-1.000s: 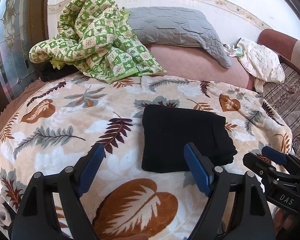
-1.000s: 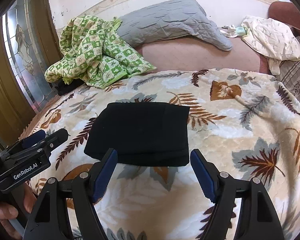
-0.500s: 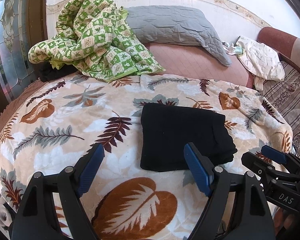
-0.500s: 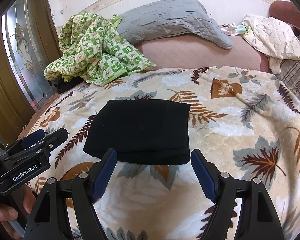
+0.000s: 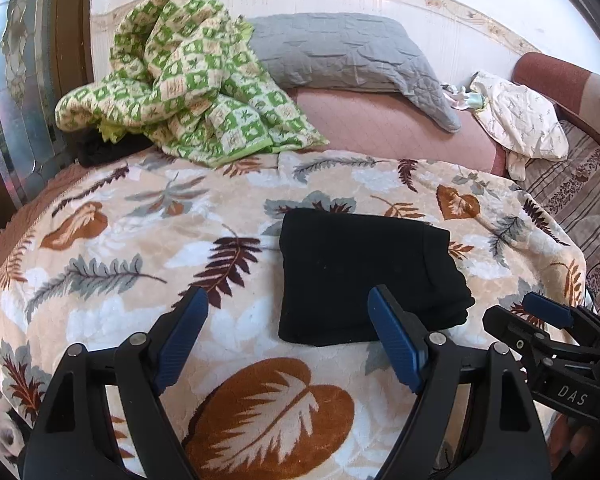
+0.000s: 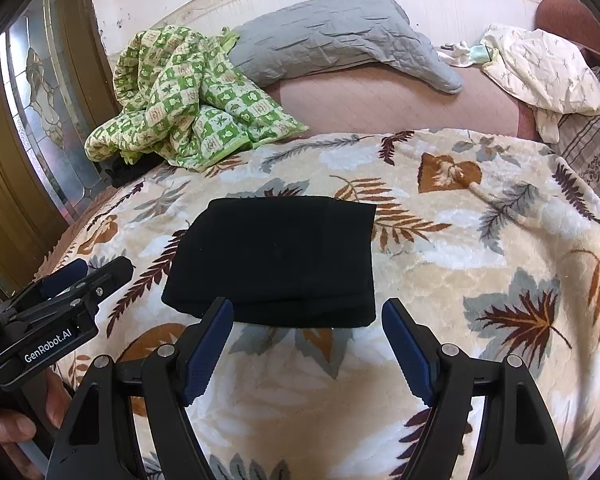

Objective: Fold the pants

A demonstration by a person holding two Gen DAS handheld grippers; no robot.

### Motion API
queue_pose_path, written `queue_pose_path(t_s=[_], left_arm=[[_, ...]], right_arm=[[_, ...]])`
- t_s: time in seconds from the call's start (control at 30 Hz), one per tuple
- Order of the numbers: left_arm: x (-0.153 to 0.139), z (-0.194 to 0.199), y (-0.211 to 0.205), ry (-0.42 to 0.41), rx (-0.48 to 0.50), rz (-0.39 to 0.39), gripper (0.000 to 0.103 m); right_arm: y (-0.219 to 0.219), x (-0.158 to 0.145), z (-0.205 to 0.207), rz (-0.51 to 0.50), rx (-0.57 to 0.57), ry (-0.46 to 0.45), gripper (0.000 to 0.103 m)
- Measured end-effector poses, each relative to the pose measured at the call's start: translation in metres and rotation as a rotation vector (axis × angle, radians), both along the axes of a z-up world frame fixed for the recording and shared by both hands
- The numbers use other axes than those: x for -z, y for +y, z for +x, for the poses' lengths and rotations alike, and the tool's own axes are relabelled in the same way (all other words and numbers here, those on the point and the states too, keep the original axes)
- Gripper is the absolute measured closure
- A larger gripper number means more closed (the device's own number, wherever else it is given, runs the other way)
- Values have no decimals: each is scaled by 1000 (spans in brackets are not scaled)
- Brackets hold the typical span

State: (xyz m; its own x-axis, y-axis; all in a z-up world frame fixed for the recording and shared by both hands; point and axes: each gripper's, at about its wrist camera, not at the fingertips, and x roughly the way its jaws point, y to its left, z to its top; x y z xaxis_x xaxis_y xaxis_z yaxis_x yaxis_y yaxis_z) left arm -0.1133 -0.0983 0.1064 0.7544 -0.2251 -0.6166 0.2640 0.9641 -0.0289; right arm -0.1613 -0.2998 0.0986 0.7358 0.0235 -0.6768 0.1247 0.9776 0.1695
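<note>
The black pants [image 5: 360, 276] [image 6: 276, 258] lie folded into a compact rectangle on the leaf-patterned blanket [image 5: 148, 240] [image 6: 460, 248]. My left gripper [image 5: 288, 316] hovers open just short of the pants' near left edge, with nothing between its blue pads. My right gripper [image 6: 308, 328] stands open above the blanket at the pants' near edge, also empty. Each gripper shows in the other's view: the right one [image 5: 540, 320] at the lower right, the left one [image 6: 84, 276] at the lower left with a hand below it.
A green checked quilt [image 5: 180, 80] is heaped at the back left beside a grey pillow [image 5: 340, 52]. A cream cloth [image 5: 520, 120] lies at the back right. A glass-paned door [image 6: 40, 100] stands on the left. The bed's edge drops off on the right.
</note>
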Motion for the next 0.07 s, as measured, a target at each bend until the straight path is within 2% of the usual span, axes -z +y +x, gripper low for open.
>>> queue_pose_path(t_s=[0.07], left_arm=[[0,-1,-2,-6,4,8,20]], right_arm=[[0,0,0,-2,1,-1,25]])
